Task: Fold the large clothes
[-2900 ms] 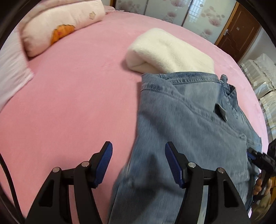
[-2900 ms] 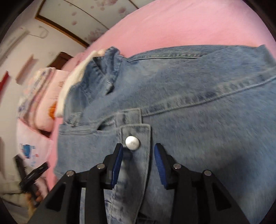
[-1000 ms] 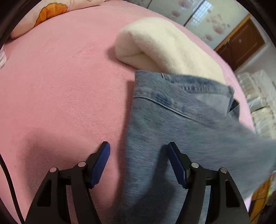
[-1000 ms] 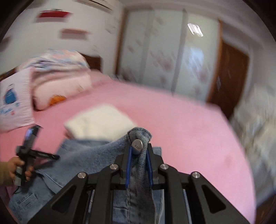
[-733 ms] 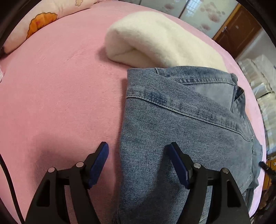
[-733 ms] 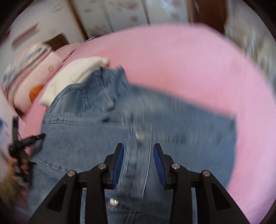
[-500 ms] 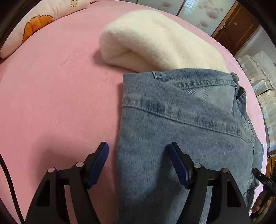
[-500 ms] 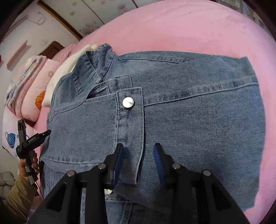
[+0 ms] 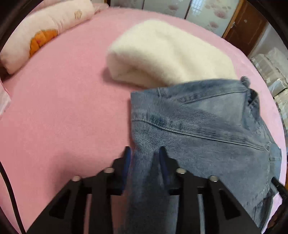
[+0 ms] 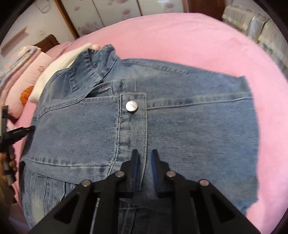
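A blue denim jacket (image 9: 207, 136) lies on the pink bed (image 9: 63, 111), its collar toward the far side. My left gripper (image 9: 144, 154) is shut on the jacket's left side edge, with denim bunched between the fingers. In the right wrist view the jacket (image 10: 180, 126) shows its button placket with a silver button (image 10: 131, 106). My right gripper (image 10: 144, 158) is closed to a narrow gap around the placket edge, just below the button. The left gripper also shows in the right wrist view (image 10: 16, 134), at the jacket's left edge.
A folded white fleece blanket (image 9: 167, 55) lies just beyond the jacket's collar. A pink pillow with an orange print (image 9: 41, 34) lies at the far left. Wardrobe doors (image 9: 203, 12) and a wooden door stand behind the bed.
My left gripper has closed from wide open onto the jacket's left edge. My right gripper has narrowed around the placket. The jacket lies flatter than a second ago, when the right gripper held it up.
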Tool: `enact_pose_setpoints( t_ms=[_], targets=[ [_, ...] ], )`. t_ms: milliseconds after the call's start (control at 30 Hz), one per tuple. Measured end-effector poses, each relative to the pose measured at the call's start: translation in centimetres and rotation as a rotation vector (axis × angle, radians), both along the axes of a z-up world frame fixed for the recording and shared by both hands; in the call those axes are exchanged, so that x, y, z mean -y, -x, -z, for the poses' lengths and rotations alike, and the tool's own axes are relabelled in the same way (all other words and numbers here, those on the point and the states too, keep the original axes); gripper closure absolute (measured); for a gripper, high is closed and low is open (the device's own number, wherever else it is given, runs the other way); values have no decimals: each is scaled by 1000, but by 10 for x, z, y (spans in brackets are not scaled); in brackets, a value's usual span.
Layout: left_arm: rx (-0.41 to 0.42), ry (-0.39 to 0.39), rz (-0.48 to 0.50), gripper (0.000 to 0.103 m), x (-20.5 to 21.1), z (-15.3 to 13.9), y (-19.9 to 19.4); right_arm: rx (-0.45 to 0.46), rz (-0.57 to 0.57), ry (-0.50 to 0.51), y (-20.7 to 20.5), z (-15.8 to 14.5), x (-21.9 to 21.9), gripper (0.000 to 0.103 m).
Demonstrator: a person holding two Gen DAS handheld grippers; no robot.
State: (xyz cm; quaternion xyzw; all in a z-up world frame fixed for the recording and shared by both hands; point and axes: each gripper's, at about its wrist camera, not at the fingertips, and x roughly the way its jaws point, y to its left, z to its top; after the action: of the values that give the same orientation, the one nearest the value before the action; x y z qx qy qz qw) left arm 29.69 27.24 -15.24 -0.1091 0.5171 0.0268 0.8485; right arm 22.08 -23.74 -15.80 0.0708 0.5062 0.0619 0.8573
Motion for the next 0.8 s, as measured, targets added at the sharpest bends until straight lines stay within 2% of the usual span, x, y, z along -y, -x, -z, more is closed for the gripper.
enact_pose_setpoints(
  t_ms=[33, 100, 167, 267, 333, 400, 500, 600, 633, 667, 700, 733, 800],
  targets=[
    [30, 11, 7, 58, 0, -9, 5, 24, -6, -9, 4, -7, -1, 87],
    [97, 50, 22, 36, 4, -30, 19, 91, -8, -9, 12, -25, -5, 87],
    [127, 41, 39, 26, 17, -42, 28, 152, 2, -11, 18, -38, -11, 87],
    [118, 36, 119, 26, 54, -47, 39, 177, -2, -52, 18, -48, -29, 87],
    [85, 94, 165, 26, 67, -46, 51, 158, -42, -71, 16, -49, -51, 87],
    [110, 112, 176, 26, 89, -43, 62, 160, -111, -106, 17, -50, -80, 87],
    [108, 68, 193, 26, 114, -28, 73, 176, -154, -81, 24, -47, -117, 87],
    [39, 34, 189, 27, 124, 2, 80, 132, -201, -118, 26, -28, -141, 87],
    [11, 6, 184, 30, 124, 12, 83, 115, -215, -118, 27, -21, -147, 87],
    [-13, -26, 180, 38, 125, 22, 84, 102, -228, -97, 27, -12, -153, 87],
    [-19, -50, 182, 39, 121, 28, 86, 88, -230, -50, 29, -2, -156, 91],
    [-10, -52, 178, 40, 117, 28, 87, 87, -229, -4, 30, 7, -156, 102],
    [-4, -75, 149, 43, 104, 25, 87, 94, -215, 41, 34, 14, -143, 103]
  ],
)
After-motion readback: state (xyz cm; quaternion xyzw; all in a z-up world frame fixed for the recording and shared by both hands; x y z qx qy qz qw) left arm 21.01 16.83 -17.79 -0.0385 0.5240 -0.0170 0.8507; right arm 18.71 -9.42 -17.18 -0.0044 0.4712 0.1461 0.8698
